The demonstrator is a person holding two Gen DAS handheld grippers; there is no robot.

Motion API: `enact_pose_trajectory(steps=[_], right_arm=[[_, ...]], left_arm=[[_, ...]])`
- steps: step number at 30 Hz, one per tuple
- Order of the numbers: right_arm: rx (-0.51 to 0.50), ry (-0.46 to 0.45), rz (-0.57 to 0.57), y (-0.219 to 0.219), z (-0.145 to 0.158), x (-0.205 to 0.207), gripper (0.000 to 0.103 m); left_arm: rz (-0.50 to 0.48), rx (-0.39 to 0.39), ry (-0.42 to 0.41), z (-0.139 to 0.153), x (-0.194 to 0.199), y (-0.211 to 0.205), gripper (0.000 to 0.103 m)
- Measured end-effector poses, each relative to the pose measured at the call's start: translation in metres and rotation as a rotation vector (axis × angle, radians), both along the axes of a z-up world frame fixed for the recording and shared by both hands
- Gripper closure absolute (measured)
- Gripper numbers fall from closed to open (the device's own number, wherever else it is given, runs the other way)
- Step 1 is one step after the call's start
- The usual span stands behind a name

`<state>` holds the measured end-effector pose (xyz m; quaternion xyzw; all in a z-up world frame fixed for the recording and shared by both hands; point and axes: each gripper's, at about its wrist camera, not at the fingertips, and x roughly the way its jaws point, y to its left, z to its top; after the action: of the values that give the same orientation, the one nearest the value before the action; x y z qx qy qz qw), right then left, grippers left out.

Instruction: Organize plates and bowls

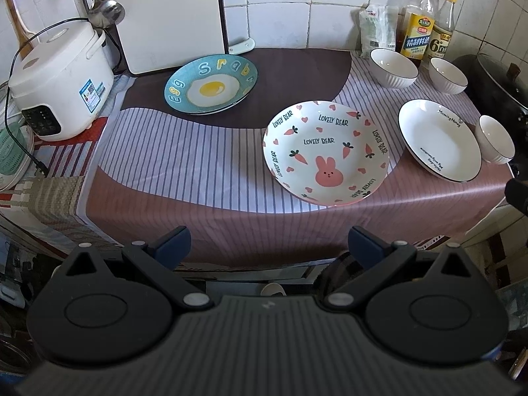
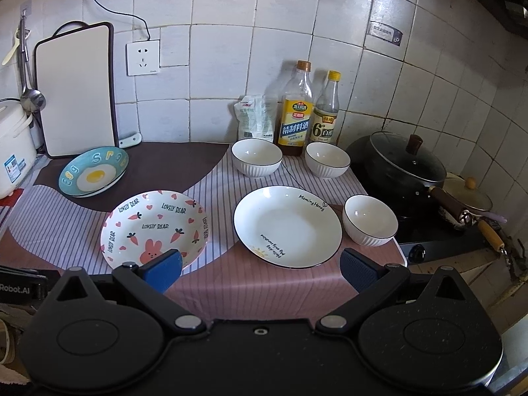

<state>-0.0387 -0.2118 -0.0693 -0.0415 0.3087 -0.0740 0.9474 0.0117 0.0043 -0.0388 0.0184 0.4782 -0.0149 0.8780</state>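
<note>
On the striped cloth lie a blue egg plate (image 1: 211,85) (image 2: 94,171) at the back left, a pink rabbit plate (image 1: 325,151) (image 2: 155,227) in the middle and a white plate (image 1: 439,138) (image 2: 287,226) to its right. Three white bowls stand near it: two at the back (image 2: 256,157) (image 2: 327,159) and one at the right edge (image 2: 369,219) (image 1: 496,138). My left gripper (image 1: 269,244) hangs open before the counter's front edge, holding nothing. My right gripper (image 2: 260,264) is open too, just in front of the white plate and the rabbit plate.
A white rice cooker (image 1: 59,79) stands at the left, a cutting board (image 2: 77,89) leans on the tiled wall. Two sauce bottles (image 2: 295,112) and a white bag (image 2: 255,117) stand behind the bowls. A black lidded wok (image 2: 406,165) sits on the stove at the right.
</note>
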Motion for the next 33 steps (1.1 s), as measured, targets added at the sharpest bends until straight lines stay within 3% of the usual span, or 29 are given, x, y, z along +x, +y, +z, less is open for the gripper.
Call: enact_pose_trajectory(steps=[16,23,30,33], right_arm=[[0.005,-0.008,-0.01,0.002,-0.001,0.001,0.0],[-0.057,-0.076,0.006,0.013,0.008,-0.004,0.0],[0.011,-0.183,0.135,0.015,-0.009,0.004,0.0],[0.065,-0.165,0.172,0.016,-0.024,0.019,0.004]], left_arm=[[-0.008,-0.027,0.031,-0.001,0.012,0.01,0.0],[-0.018,-0.042,0.06,-0.003,0.023,0.01,0.0],[0.0,-0.12,0.015,-0.004,0.037,0.028,0.0],[0.015,-0.113,-0.013,-0.008,0.052,0.037,0.001]])
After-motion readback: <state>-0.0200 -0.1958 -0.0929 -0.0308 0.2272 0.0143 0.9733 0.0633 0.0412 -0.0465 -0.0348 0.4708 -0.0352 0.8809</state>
